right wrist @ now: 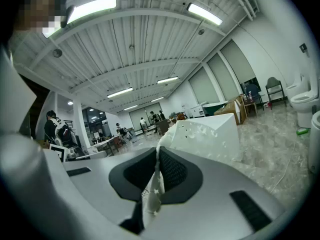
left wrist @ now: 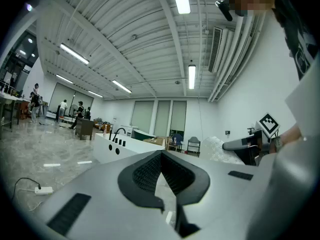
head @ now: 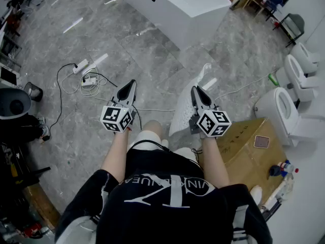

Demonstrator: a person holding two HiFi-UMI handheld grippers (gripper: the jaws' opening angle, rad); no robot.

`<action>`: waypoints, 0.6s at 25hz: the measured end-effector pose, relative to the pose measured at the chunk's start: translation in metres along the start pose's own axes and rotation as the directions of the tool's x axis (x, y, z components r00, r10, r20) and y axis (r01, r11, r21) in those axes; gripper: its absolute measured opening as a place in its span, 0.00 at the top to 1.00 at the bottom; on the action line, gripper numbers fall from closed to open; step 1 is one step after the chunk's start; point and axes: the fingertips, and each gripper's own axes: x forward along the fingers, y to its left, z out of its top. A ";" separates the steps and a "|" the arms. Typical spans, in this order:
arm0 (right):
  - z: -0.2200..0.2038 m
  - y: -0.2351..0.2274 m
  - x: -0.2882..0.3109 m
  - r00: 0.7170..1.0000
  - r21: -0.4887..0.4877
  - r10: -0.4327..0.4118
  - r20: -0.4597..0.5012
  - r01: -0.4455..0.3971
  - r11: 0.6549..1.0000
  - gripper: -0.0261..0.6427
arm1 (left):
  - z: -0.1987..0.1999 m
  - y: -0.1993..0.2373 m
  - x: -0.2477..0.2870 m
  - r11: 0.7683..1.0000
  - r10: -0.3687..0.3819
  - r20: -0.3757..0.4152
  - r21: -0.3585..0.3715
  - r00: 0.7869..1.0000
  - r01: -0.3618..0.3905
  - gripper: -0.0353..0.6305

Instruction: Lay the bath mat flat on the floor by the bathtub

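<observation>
A white perforated bath mat [head: 183, 112] hangs crumpled from my right gripper [head: 195, 89], which is shut on its edge; the mat droops toward the grey floor in front of my legs. In the right gripper view the mat [right wrist: 205, 136] rises between the closed jaws [right wrist: 158, 152] and spreads to the right. My left gripper [head: 130, 85] is held level to the left of the mat, apart from it, jaws together on nothing [left wrist: 161, 154]. The white bathtub [head: 185, 6] with black fittings stands ahead, also visible in the left gripper view [left wrist: 122, 146].
A power strip with looping cables [head: 87, 79] lies on the floor to the left. A cardboard box [head: 249, 139] sits at my right, with toilets [head: 284, 108] beyond it. Dark equipment [head: 15, 105] lines the left edge.
</observation>
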 end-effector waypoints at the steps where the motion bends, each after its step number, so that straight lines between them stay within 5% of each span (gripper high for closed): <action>1: 0.001 -0.002 0.002 1.000 0.004 -0.004 0.001 0.004 1.000 0.91 | 0.001 0.001 0.003 1.000 0.000 -0.002 0.000 1.000 0.000 0.93; 15: 0.017 -0.045 0.071 0.998 0.033 -0.060 0.000 0.060 0.998 0.91 | -0.012 0.045 0.093 0.999 -0.037 -0.040 -0.034 0.998 0.036 0.93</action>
